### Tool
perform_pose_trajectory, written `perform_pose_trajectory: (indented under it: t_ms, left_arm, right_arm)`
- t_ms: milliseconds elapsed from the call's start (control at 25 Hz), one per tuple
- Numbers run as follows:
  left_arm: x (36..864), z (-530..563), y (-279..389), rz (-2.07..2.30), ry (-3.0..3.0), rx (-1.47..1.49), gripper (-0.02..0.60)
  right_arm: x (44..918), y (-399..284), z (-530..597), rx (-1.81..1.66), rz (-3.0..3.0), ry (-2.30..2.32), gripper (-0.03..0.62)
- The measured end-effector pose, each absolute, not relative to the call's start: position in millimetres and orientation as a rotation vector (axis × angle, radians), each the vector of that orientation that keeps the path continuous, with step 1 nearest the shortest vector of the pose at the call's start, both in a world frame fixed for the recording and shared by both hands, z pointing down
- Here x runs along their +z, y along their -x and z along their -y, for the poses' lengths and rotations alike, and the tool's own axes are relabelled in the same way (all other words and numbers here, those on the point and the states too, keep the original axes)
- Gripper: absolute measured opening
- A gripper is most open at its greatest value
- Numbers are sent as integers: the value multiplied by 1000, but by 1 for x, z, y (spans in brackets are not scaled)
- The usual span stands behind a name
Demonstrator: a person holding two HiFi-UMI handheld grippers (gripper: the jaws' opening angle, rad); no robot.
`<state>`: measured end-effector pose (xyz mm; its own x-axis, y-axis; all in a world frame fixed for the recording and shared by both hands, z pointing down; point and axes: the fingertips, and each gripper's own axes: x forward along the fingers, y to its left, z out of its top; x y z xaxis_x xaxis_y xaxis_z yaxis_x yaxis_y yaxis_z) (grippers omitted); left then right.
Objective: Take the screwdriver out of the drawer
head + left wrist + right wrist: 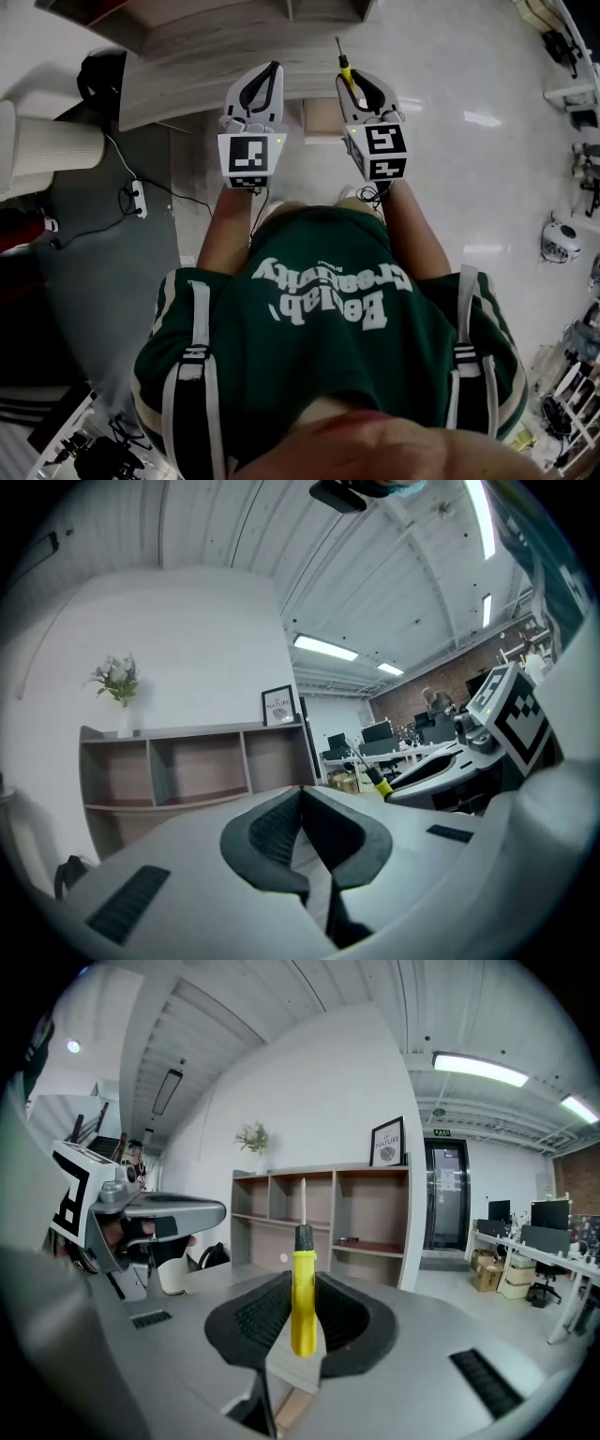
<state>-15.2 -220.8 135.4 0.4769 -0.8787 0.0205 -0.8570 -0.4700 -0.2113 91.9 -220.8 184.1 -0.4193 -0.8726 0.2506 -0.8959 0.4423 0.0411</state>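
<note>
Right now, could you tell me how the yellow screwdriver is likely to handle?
Probably stiff: the screwdriver juts straight, unbent, from the right gripper. Its smooth, rounded handle may pivot in that narrow pinch. Set down, it would likely roll.

The screwdriver (303, 1288) has a bright yellow handle, a black collar and a silvery shaft. The left gripper (302, 794) and right gripper (302, 1283) are pale grey with black ribbed pads (251, 1316), and each carries a cube (251, 155) of black-and-white square markers. The person's shirt (319, 328) is dark green with white lettering and black-and-white stripes. The tabletop (187, 70) is pale wood grain, and the floor (469, 187) is glossy off-white.
</note>
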Motion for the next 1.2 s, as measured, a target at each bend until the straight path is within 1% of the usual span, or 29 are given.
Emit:
perform_pose_trajectory:
  t_ms: [240, 440, 1200]
  left_arm:
    - [118, 214, 17, -1486, 2549, -140, 18]
    - [111, 213, 10, -1463, 2561, -139, 18]
    - [96, 217, 30, -1479, 2533, -122, 18]
  right_arm:
    - [148, -92, 210, 72, 2491, -1604, 92]
    - [136, -103, 208, 57, 2501, -1640, 92]
    - [128, -91, 211, 9, 2517, -1613, 92]
